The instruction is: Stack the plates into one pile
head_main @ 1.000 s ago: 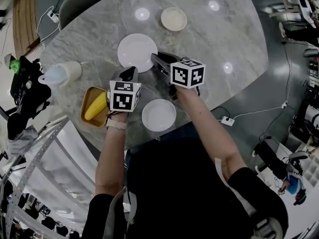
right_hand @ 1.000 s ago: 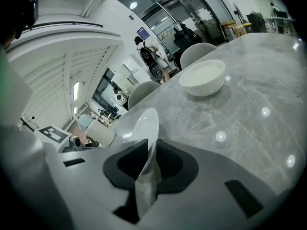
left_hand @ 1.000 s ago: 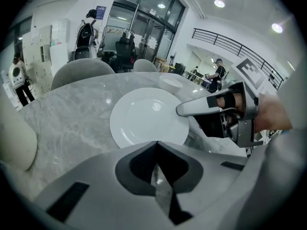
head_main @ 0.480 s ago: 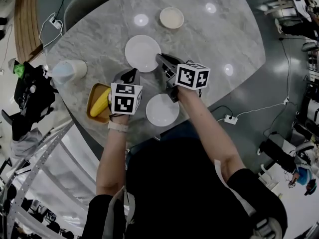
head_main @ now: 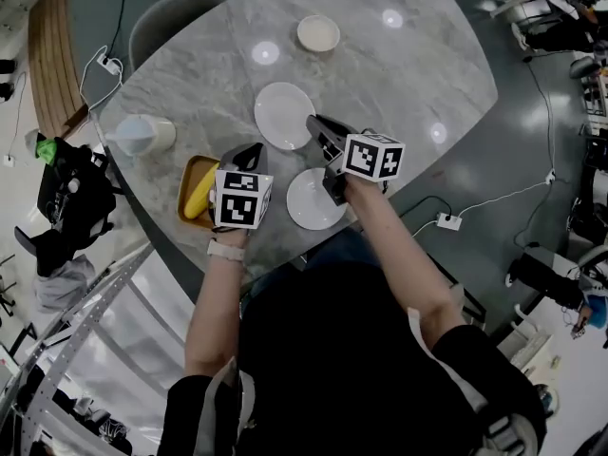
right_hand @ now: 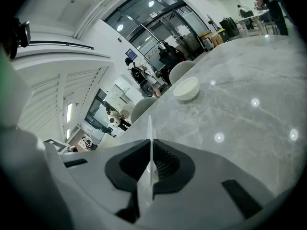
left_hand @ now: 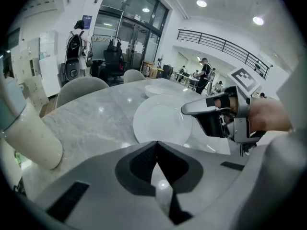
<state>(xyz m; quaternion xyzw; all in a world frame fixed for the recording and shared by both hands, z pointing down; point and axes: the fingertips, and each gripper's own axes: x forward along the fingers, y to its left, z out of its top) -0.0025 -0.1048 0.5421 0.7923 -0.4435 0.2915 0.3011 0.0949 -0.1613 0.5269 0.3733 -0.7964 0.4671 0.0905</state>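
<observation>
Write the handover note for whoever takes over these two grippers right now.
Right gripper: jaws shut on the rim of the far plate. I can't tell whether the plate is off the table.
Left gripper: jaws together, empty, to the left of the near plate.
Near plate: flat by the table's near edge, apart from the far plate.
Done: far plate gripped. No pile yet.
Left: carry the far plate onto the near plate, then release it.
</observation>
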